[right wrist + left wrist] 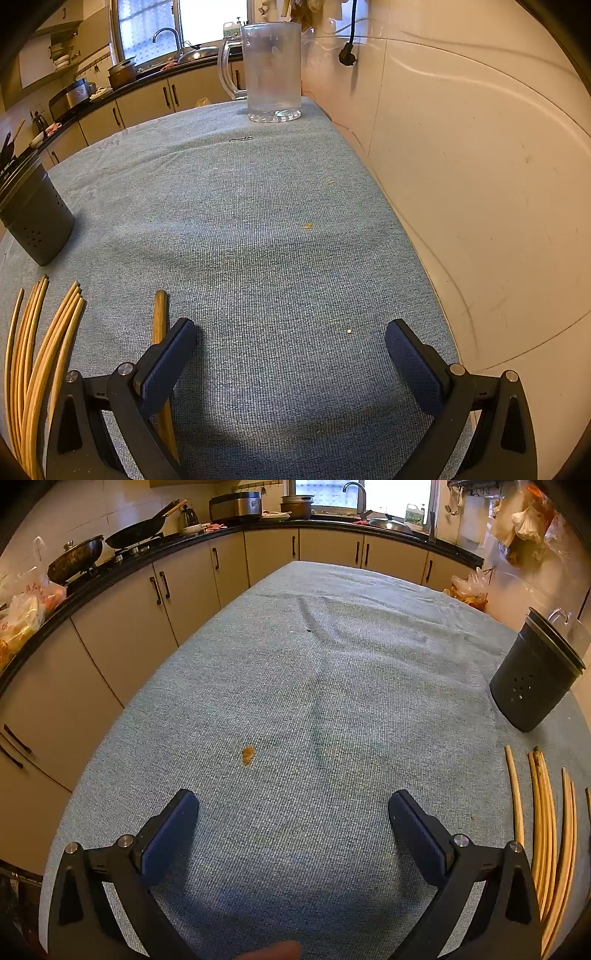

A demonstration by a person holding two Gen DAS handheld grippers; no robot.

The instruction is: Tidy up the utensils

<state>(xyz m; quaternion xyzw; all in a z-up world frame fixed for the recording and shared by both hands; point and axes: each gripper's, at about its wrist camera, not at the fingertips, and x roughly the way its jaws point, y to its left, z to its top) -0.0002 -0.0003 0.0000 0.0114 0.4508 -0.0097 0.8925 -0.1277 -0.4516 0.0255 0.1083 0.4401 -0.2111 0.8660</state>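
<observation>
Several bamboo chopsticks (546,830) lie side by side on the blue-grey tablecloth at the right edge of the left wrist view. In the right wrist view the same chopsticks (33,350) lie at the lower left, with one darker chopstick (159,317) apart from them beside the left finger. A dark perforated utensil holder (532,686) (33,221) stands upright beyond them. My left gripper (291,808) is open over bare cloth, left of the chopsticks. My right gripper (291,332) is open too, with nothing between its fingers.
A clear glass mug (271,70) stands at the table's far end by the tiled wall (480,184). Kitchen cabinets and a counter with woks (77,557) run along the left. A small orange crumb (247,755) lies on the tablecloth (332,683).
</observation>
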